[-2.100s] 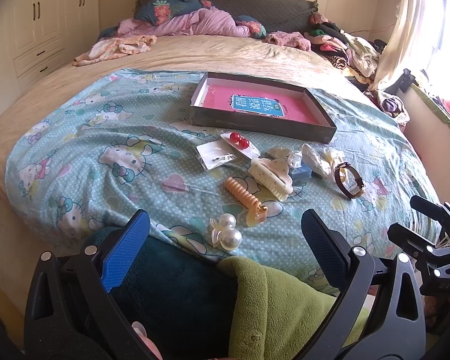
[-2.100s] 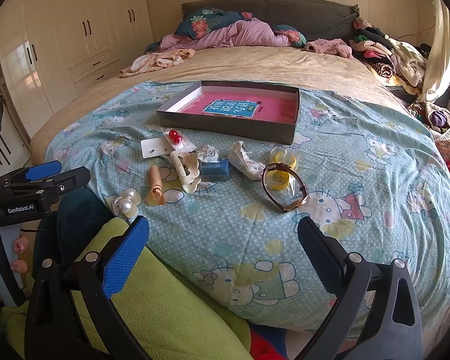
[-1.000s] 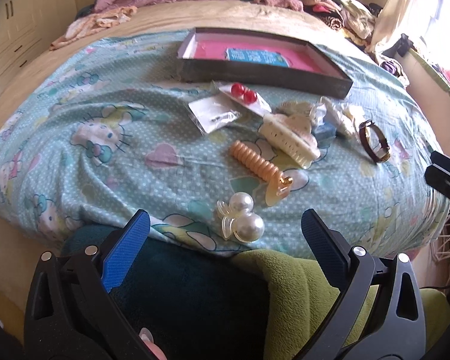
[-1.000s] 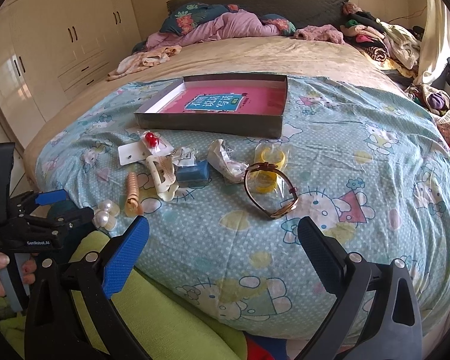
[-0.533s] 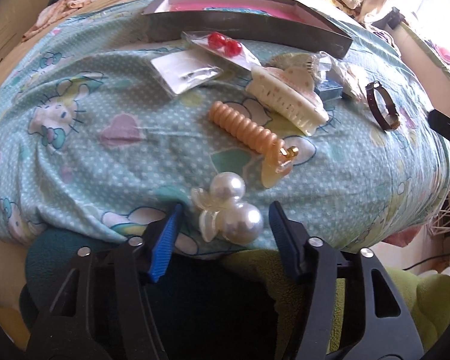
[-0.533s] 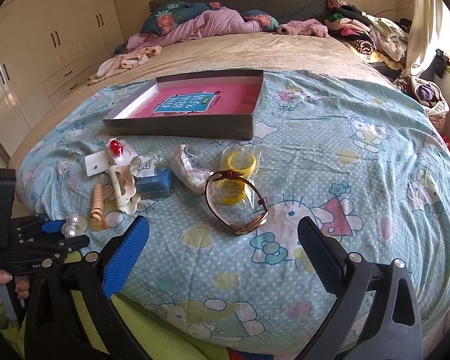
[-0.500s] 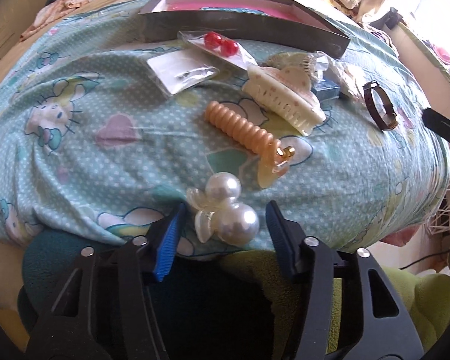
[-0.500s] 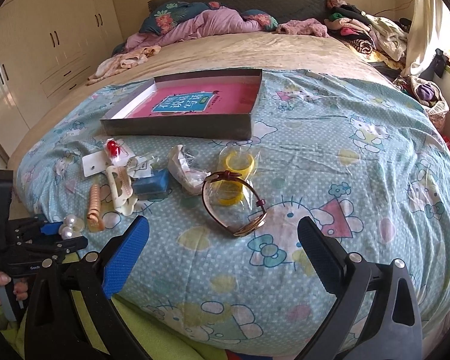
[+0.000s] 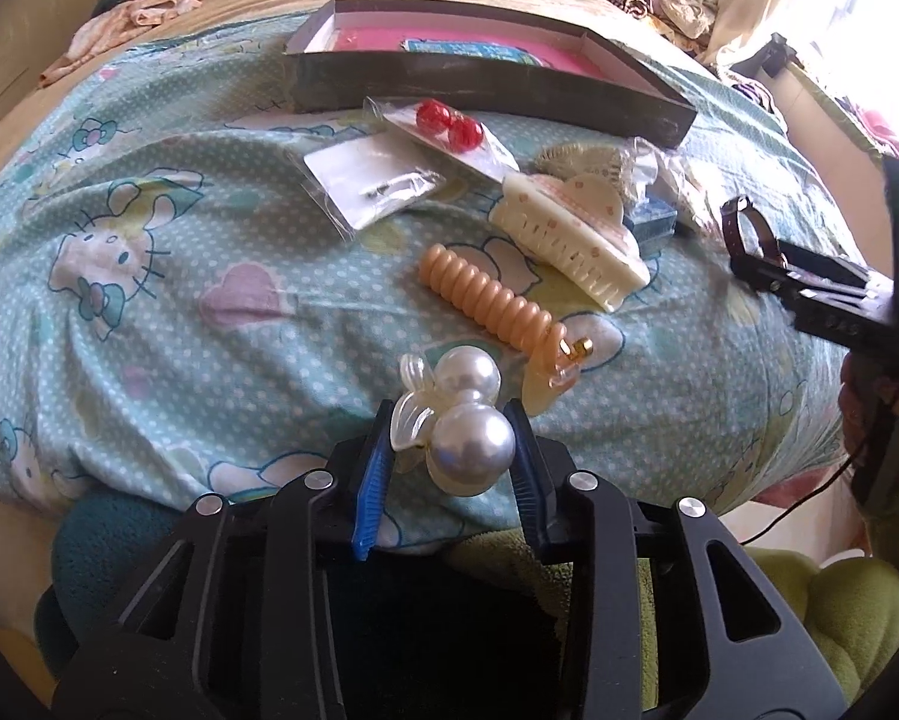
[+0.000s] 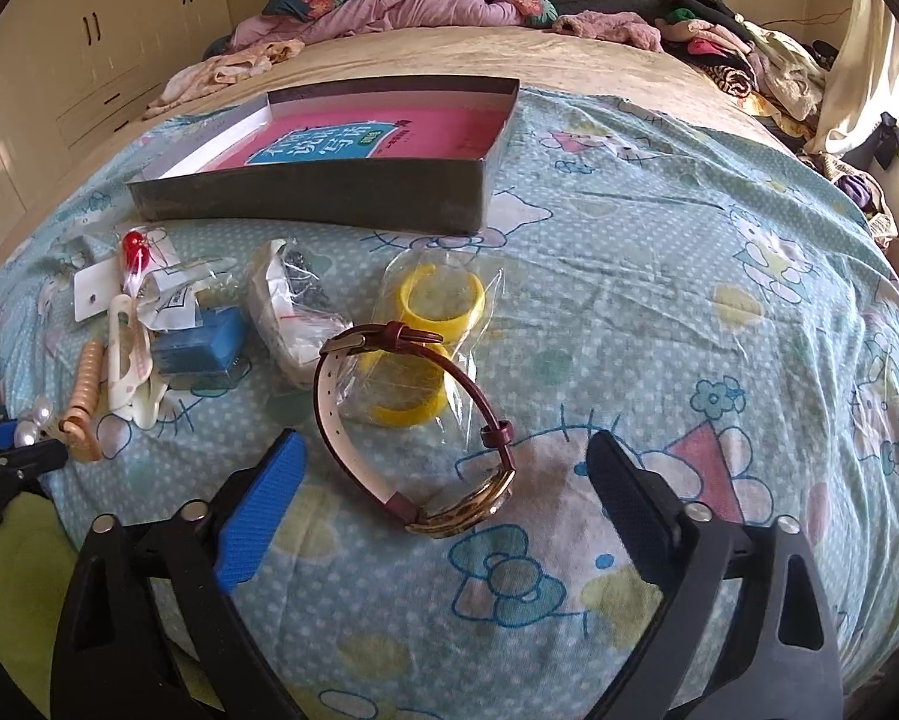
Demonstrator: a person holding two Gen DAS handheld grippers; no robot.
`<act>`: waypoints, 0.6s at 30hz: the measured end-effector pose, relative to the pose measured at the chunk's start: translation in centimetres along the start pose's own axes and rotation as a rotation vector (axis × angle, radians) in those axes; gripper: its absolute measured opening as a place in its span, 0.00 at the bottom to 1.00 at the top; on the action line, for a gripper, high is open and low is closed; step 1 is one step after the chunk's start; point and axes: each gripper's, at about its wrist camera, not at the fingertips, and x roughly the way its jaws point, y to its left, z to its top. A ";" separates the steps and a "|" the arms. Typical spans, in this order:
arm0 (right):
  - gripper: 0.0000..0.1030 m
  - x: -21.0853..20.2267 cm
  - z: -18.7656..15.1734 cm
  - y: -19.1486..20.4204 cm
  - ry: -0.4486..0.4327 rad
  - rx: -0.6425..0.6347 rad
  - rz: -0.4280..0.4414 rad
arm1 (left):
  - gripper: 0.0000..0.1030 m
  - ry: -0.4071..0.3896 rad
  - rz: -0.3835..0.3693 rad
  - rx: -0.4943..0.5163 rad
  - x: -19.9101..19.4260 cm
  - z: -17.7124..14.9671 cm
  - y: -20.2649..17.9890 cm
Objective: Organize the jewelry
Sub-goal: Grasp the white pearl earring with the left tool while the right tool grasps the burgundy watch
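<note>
My left gripper [image 9: 449, 420] is shut on the pearl hair clip [image 9: 461, 426] at the near edge of the bed; the clip also shows in the right wrist view [image 10: 32, 423]. My right gripper [image 10: 443, 468] is open, its fingers either side of a maroon-strapped wristwatch [image 10: 413, 420], not touching it. Behind lie an orange spiral hair tie [image 9: 491, 294], a cream claw clip [image 9: 569, 234], bagged red earrings [image 9: 449, 120], a bagged yellow bangle [image 10: 431, 336] and a blue box [image 10: 200, 339]. A dark open box with pink inside [image 10: 353, 162] sits further back.
The Hello Kitty sheet [image 10: 689, 252] covers the bed's near part. Pillows and piled clothes [image 10: 719, 42] lie at the far end. Wardrobe doors [image 10: 89, 30] stand left. The right gripper shows at the right of the left wrist view [image 9: 821, 294].
My left gripper has closed onto the pearl hair clip. My right gripper has moved forward and down, so the watch now lies between its open fingers.
</note>
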 end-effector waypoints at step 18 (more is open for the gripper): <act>0.47 -2.2 1.2 -0.9 -0.053 0.059 0.109 | 0.27 -0.114 0.028 -0.058 -1.8 5.9 2.4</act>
